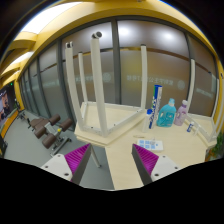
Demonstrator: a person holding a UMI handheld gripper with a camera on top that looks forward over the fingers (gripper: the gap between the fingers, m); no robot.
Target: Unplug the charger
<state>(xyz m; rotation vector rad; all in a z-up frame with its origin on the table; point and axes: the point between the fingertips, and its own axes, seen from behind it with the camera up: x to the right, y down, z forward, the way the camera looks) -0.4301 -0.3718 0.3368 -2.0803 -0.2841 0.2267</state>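
My gripper [111,152] is open, with nothing between its two magenta pads [77,157]. It hangs above the near end of a pale wooden table [118,165]. I see no charger, plug or socket in this view. A small blue and white packet [150,145] lies on the table just beyond the right finger.
A white frame with upright legs [99,85] stands on the table ahead of the fingers. Several bottles [167,112], blue, teal and pink, stand at the far right of the table. Dark chairs [48,128] stand on the floor to the left. Glass partitions [60,75] stand behind.
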